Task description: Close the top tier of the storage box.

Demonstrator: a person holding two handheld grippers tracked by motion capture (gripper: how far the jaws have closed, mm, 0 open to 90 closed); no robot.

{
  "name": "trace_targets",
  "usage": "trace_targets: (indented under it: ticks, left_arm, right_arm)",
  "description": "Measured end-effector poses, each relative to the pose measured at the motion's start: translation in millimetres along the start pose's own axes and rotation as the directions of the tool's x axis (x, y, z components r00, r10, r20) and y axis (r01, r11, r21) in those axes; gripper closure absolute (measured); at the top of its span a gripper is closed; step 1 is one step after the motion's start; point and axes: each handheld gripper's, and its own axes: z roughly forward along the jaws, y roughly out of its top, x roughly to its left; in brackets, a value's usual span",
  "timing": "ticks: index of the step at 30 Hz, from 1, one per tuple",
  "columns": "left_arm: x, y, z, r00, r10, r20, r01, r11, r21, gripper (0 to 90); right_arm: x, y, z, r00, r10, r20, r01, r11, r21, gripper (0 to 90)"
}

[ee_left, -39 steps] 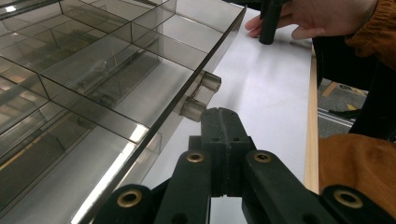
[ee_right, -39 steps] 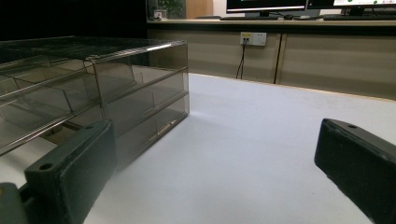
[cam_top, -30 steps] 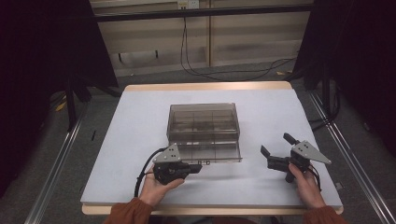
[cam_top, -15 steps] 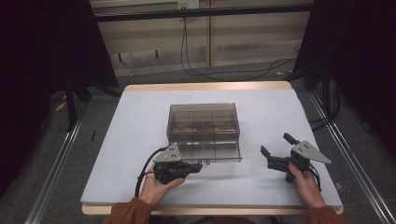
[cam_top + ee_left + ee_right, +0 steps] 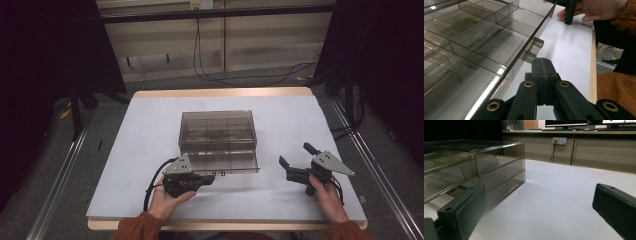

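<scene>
The organizer (image 5: 218, 131) is a smoked clear-plastic drawer unit that stands at the middle of the desk (image 5: 150, 125). Its bottom drawer (image 5: 225, 161) is pulled out toward the person and is divided by thin partitions into open compartments, all apparently empty.

Handling, as a judgement: the unit is rigid, light and hard-walled. The smooth plastic will slip between the pads and may slide on the desk sheet when the drawer is pushed or pulled. Thin walls and partitions may crack under a hard squeeze, so grip force should be low.

Grasp point: the small clear knob (image 5: 534, 50) on the drawer front, a short stub that projects from the panel. It is the only raised feature on that face. The drawer rim is a second option, but it is thin and slick.

Left hand-held gripper (image 5: 207, 178): clenched, jaws pressed together with nothing between them, tips just short of the knob at the drawer's near left corner.

Right hand-held gripper (image 5: 296, 161): released, jaws spread wide and empty, resting to the right of the organizer and well apart from it.

Desk surface: flat, matte, pale sheet with a wooden edge
</scene>
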Motion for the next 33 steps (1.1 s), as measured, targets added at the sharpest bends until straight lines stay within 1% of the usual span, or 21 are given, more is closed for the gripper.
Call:
trace_targets:
  ticks: [1,4,7,9,10,11,14,22,23,24,28,29,33]
  left_arm:
    - [0.5,-0.2,0.2,1.0,-0.001,0.002,0.001,1.0,-0.007,90.0]
    - [1.4,-0.1,-0.3,1.0,-0.007,-0.002,0.007,1.0,-0.006,90.0]
    - [2.7,0.1,-1.4,1.0,-0.002,0.001,0.002,1.0,-0.006,90.0]
    - [2.8,0.2,-2.0,0.9999,-0.012,-0.004,0.012,0.9998,-0.015,90.0]
    - [3.3,0.5,-3.1,0.9999,-0.007,-0.014,0.006,1.0,-0.006,90.0]
    - [3.7,0.1,-2.9,0.9999,-0.012,-0.01,0.012,0.9998,-0.018,90.0]
    - [4.5,0.1,-3.8,0.9997,-0.013,-0.021,0.013,0.9998,-0.015,90.0]
    - [4.1,0.4,-3.6,0.9998,-0.011,-0.019,0.011,0.9998,-0.019,90.0]
    - [3.6,0.6,-3.3,0.9996,-0.018,-0.022,0.017,0.9995,-0.026,90.0]
    - [5.5,1.0,-4.3,0.9991,-0.008,-0.042,0.007,0.9999,-0.014,90.0]
    - [6.8,0.3,-3.5,0.9991,-0.018,-0.039,0.017,0.9997,-0.016,90.0]
    - [6.3,0.6,-3.7,0.9988,-0.016,-0.046,0.016,0.9998,-0.01,90.0]
    - [6.9,0.5,-3.5,0.9991,-0.016,-0.038,0.016,0.9998,-0.015,90.0]
  right_arm:
    - [0.0,0.0,0.0,1.0,0.0,0.0,0.0,1.0,0.0,0.0]
    - [0.0,0.0,0.1,1.0,0.0,0.0,0.0,1.0,0.0,0.0]
    - [-0.1,0.0,0.0,1.0,0.001,0.0,-0.001,1.0,0.0,0.0]
    - [-0.1,0.0,0.0,1.0,0.001,0.0,-0.001,1.0,0.0,0.0]
    - [-0.1,0.0,0.0,1.0,0.001,0.0,-0.001,1.0,0.0,0.0]
    - [-0.1,0.0,0.0,1.0,0.001,0.0,-0.001,1.0,0.0,0.0]
    - [-0.1,0.0,0.0,1.0,0.001,0.0,-0.001,1.0,0.0,0.0]
    - [-0.1,0.0,0.1,1.0,0.001,-0.001,-0.001,1.0,0.001,0.0]
    - [-0.1,0.0,0.1,1.0,0.0,-0.001,0.0,1.0,0.001,0.0]
    - [-0.1,0.0,0.1,1.0,0.001,-0.001,-0.001,1.0,0.001,0.0]
    - [-0.1,0.0,0.1,1.0,0.001,-0.001,-0.001,1.0,0.001,0.0]
    - [-0.2,0.0,0.1,1.0,0.001,-0.001,-0.001,1.0,0.001,0.0]
    - [-0.4,0.1,-0.1,1.0,0.002,-0.004,-0.002,1.0,0.003,0.0]
